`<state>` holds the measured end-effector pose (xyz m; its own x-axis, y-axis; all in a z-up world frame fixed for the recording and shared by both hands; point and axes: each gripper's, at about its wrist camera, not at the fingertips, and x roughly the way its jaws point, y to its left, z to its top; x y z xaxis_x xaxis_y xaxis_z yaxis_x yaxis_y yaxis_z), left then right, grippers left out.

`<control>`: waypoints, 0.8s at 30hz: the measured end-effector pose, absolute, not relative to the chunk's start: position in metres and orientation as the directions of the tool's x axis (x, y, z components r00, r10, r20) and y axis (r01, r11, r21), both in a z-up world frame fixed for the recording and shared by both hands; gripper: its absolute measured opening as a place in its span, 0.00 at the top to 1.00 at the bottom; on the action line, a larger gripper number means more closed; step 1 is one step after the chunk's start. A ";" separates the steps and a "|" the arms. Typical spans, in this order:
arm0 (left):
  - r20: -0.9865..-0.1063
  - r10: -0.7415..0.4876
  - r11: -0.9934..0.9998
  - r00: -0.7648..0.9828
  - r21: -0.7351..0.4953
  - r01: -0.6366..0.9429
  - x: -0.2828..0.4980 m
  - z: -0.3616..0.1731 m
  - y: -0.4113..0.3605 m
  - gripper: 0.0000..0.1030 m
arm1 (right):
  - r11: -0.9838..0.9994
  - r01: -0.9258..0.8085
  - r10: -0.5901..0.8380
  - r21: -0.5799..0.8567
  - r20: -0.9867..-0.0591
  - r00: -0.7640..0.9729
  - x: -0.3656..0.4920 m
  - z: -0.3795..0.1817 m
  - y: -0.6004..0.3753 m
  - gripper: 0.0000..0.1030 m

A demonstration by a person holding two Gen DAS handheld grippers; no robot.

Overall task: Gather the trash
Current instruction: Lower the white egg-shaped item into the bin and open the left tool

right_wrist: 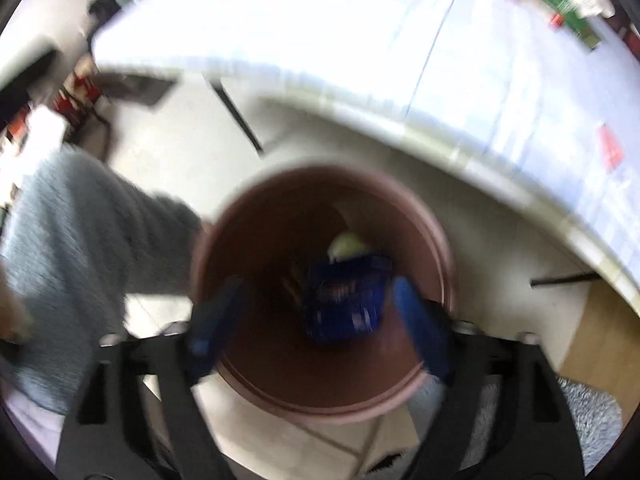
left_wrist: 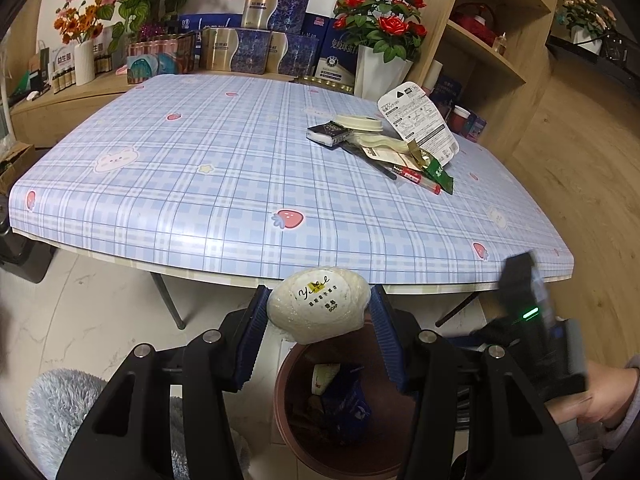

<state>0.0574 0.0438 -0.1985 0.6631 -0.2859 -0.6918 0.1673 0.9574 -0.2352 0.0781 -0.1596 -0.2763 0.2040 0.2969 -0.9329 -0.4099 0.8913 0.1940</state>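
Observation:
My left gripper (left_wrist: 318, 320) is shut on a white wrapped soap (left_wrist: 316, 304) and holds it just past the table's near edge, above the brown bin (left_wrist: 288, 400). A paper cup (left_wrist: 324, 378) and a blue packet (left_wrist: 348, 404) lie inside the bin. In the blurred right wrist view, my right gripper (right_wrist: 316, 292) hangs open and empty over the bin's (right_wrist: 320, 412) mouth. The blue packet (right_wrist: 344, 304) lies inside, below the fingers. More trash (left_wrist: 392, 140) is piled on the plaid table (left_wrist: 200, 160) at the far right: a card package, a lid, wrappers and a pen.
Boxes and flower vases (left_wrist: 380, 68) line the table's far side, and a wooden shelf (left_wrist: 480, 40) stands at the right. A fluffy grey cushion (left_wrist: 60, 408) sits left of the bin. A person's hand (left_wrist: 592, 396) holds the other gripper at the right.

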 end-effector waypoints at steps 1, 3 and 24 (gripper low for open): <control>-0.692 -0.286 0.957 0.663 -0.236 0.166 0.057 -0.199 0.044 0.51 | 0.893 -0.403 0.316 0.200 -0.916 0.247 0.077 -0.267 -0.165 0.11; -0.694 -0.288 0.957 0.660 -0.239 0.166 0.057 -0.200 0.045 0.51 | 0.896 -0.386 0.357 0.221 -0.875 0.328 0.074 -0.247 -0.178 0.06; -0.831 -0.358 0.921 0.427 -0.238 0.308 0.055 -0.247 -0.013 0.51 | 0.966 -0.187 0.250 0.176 -0.477 0.843 0.027 -0.186 -0.265 0.05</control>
<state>0.0548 -0.0127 -0.2473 0.4270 -0.3576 -0.8305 0.3077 0.9211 -0.2385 0.0266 -0.2647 -0.1862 0.8426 0.2499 -0.4770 -0.1867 0.9664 0.1765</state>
